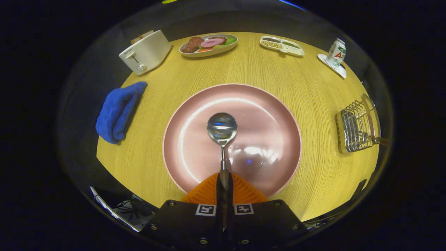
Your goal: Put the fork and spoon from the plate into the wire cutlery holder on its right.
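The jaws (224, 186) are closed on the spoon (222, 129) by its dark handle end, bowl pointing ahead over the pink plate (278, 115). Stiff, light, slippery metal; this handle grip suits it. The wire holder (356, 127) stands well right on the worktop (313, 87).

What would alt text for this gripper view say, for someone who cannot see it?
The gripper is shut on a spoon by its handle, bowl pointing forward over an otherwise bare pink plate on a wooden table. A wire cutlery holder stands right of the plate, a blue cloth to its left.
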A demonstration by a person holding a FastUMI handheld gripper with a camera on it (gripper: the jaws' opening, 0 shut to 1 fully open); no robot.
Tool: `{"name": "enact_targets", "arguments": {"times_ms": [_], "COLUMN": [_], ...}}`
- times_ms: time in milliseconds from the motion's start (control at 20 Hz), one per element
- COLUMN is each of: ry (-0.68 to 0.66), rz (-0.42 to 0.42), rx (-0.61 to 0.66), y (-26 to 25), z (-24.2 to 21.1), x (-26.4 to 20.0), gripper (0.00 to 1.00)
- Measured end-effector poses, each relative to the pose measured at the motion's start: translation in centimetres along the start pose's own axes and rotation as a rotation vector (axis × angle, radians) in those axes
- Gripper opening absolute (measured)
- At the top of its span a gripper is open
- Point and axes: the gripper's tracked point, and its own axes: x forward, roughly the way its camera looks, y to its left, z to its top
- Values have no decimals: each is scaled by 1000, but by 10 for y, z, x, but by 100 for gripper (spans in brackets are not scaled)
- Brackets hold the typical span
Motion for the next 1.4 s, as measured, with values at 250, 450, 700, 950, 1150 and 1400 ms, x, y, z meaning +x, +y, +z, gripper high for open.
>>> {"name": "enact_targets", "arguments": {"times_ms": [250, 450, 700, 950, 1150, 1400], "ry": [-20, -62, -135, -194, -228, -248], "rz": [18, 35, 38, 3, -38, -77], "rx": [39, 82, 162, 258, 330, 426], "y": [-3, -8, -29, -71, -109, -155], "z": [8, 24, 46, 53, 48, 36], "x": [-8, -25, -54, -80, -99, -120], "gripper": [5, 5, 5, 5, 5, 5]}}
